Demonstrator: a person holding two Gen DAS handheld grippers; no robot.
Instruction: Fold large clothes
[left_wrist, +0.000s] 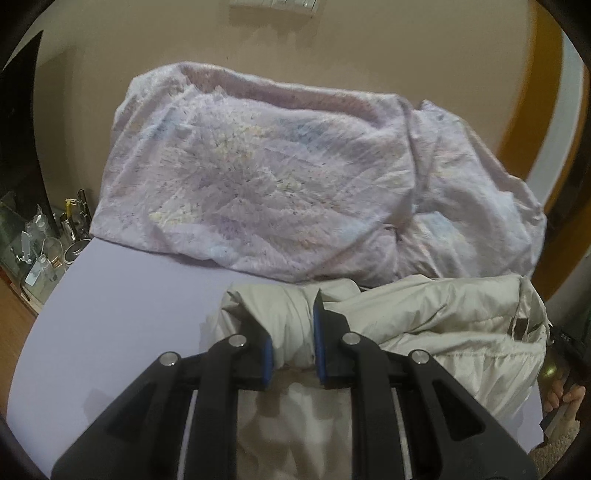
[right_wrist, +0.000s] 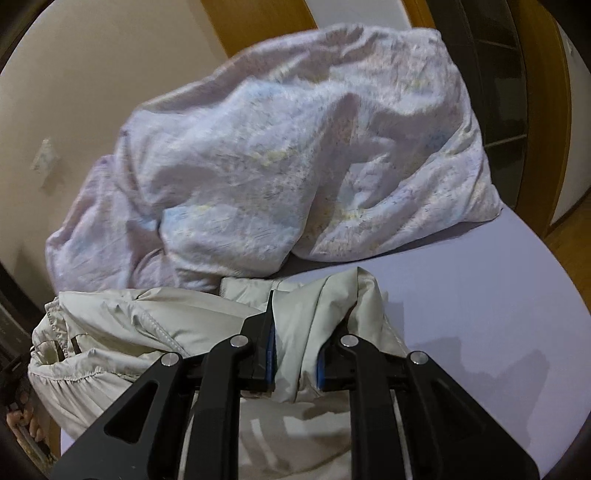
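Note:
A cream puffy jacket (left_wrist: 424, 321) lies bunched on the lilac bed sheet (left_wrist: 122, 306). My left gripper (left_wrist: 293, 332) is shut on a thick fold of the jacket at its left end, held slightly above the sheet. In the right wrist view my right gripper (right_wrist: 295, 332) is shut on a fold of the same jacket (right_wrist: 122, 332) at its right end, over the sheet (right_wrist: 480, 314). The rest of the jacket sags between the two grippers and hangs below them.
A crumpled pale floral duvet (left_wrist: 258, 184) fills the back of the bed against the beige wall; it also shows in the right wrist view (right_wrist: 277, 166). A bedside shelf with bottles and jars (left_wrist: 48, 240) stands left. A wooden door frame (right_wrist: 535, 110) is right.

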